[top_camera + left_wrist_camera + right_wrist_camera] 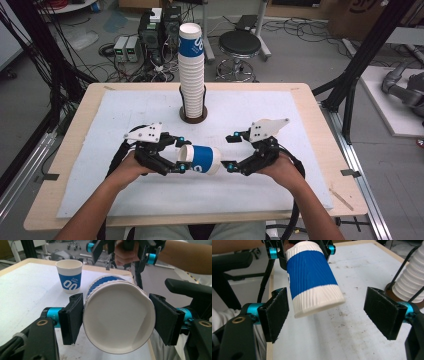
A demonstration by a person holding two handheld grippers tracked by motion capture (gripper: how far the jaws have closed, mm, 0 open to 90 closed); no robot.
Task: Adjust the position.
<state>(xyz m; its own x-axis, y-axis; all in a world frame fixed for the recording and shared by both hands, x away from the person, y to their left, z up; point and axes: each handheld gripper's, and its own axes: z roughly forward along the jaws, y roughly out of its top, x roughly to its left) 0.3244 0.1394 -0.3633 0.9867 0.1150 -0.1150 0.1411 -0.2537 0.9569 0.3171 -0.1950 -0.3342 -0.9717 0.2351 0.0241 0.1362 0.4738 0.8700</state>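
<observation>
Cup (200, 159) held on its side above the white mat (125, 190), between our two grippers. We see the left gripper (179, 155) clamped on the cup near its open rim: in the left gripper view its two black pads press the rim from either side, and the mouth of the cup (118, 318) faces back toward that gripper's camera. The cup is white with a broad blue band, and its ribbed wall runs away from the left gripper toward the right one.

Our right gripper (229, 151) stands with its jaws wide apart. In the right gripper view the closed bottom end of the cup (313, 282) hangs between the two pads (384, 313), nearer the left pad than the right one, and we see no pad touching it. The left gripper (299, 251) appears beyond the cup at the top of that view.

Beyond both grippers, a tall stack of cups (191, 70) of the same kind rises from a round dark holder (193, 118) near the far edge of the mat. In the left gripper view a single upright cup (69, 276) stands on the mat, ahead of that gripper and to the left of the held cup, well apart from it. The mat covers most of the wooden surface (320, 150).
</observation>
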